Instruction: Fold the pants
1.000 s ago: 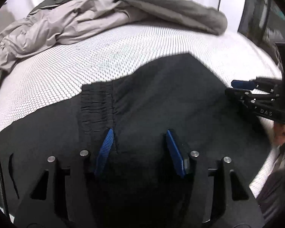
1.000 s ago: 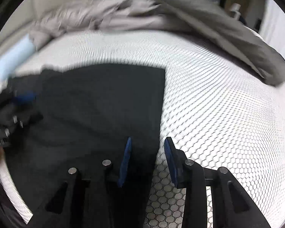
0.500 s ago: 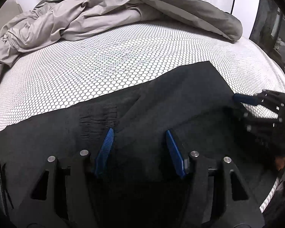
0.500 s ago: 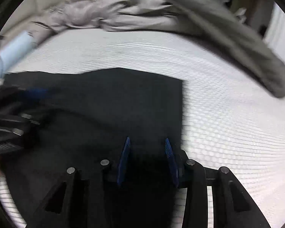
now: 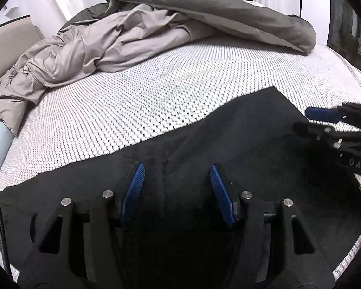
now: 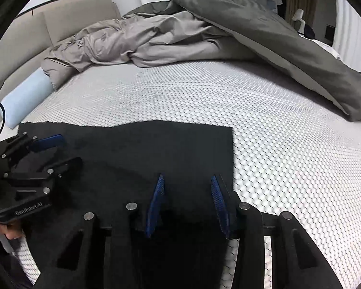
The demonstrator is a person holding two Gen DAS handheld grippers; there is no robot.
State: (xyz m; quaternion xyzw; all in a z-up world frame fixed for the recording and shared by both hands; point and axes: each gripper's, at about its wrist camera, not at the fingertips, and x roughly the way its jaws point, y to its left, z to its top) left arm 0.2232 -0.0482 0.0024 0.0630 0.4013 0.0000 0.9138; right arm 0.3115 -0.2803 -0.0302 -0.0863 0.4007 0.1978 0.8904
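Note:
Black pants (image 5: 240,125) lie flat across the near part of the bed, their right edge straight (image 6: 228,149). My left gripper (image 5: 177,171) hovers over the pants' left part, open, with flat cloth showing between its blue pads. It also appears at the left of the right wrist view, left gripper (image 6: 62,151). My right gripper (image 6: 187,192) is over the cloth just inside the right edge. Its jaws are opening, and the cloth lies under them without being pinched. The right gripper (image 5: 310,121) shows at the right of the left wrist view.
The white honeycomb mattress (image 5: 132,96) stretches beyond the pants. A crumpled light grey sheet (image 5: 96,48) and a dark grey duvet (image 5: 228,12) are piled at the far side. A pale blue pillow (image 6: 24,98) lies by the beige headboard (image 6: 72,19). A hand (image 6: 7,231) holds the left gripper.
Both views have pulled back and tilted up. The right gripper moved from straddling the pants' right edge to over the cloth, its jaws wider. The waistband gathers left the left view.

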